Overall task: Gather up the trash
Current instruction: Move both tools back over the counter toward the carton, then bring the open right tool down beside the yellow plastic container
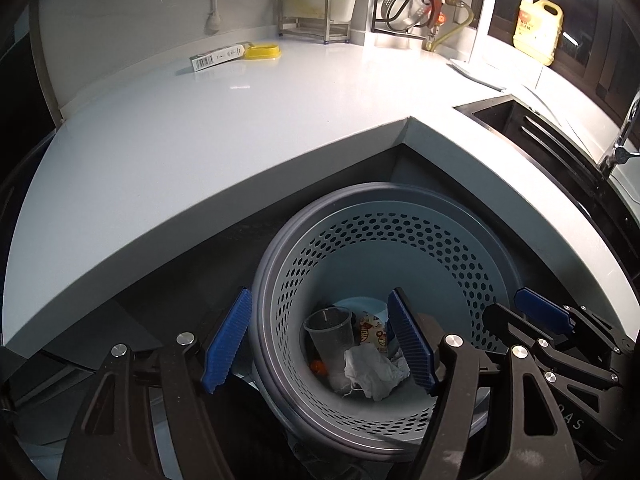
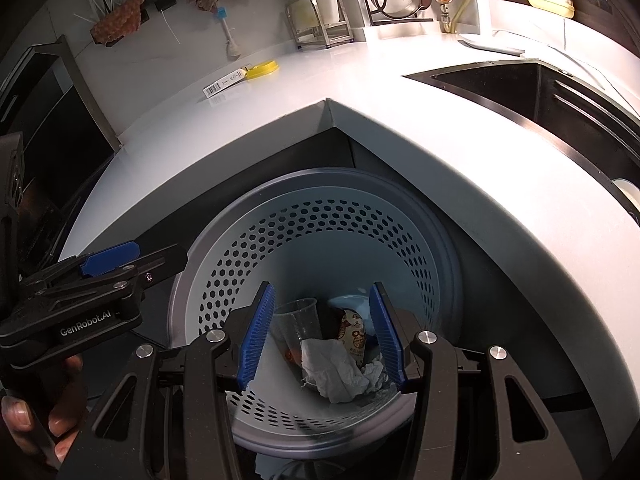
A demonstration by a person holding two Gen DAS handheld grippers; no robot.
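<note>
Left gripper [image 1: 320, 344] jaws wide, empty, right gripper [image 2: 320, 336] jaws parted, empty

"GenRobot.AI" in pale letters along the black body of the left gripper [image 2: 132, 258], seen from the right wrist view. Partial letters "AS" on the body of the right gripper [image 1: 540, 312], rest hidden. Barcode printed on one end of a white carton [image 2: 224, 82] lying on the countertop [image 2: 360, 92]; digits too small to read. Red label on a yellow jug [image 1: 536, 28], lettering blurred. Printed snack wrapper [image 2: 354, 338] inside the perforated bin [image 2: 320, 224], characters illegible.
</note>
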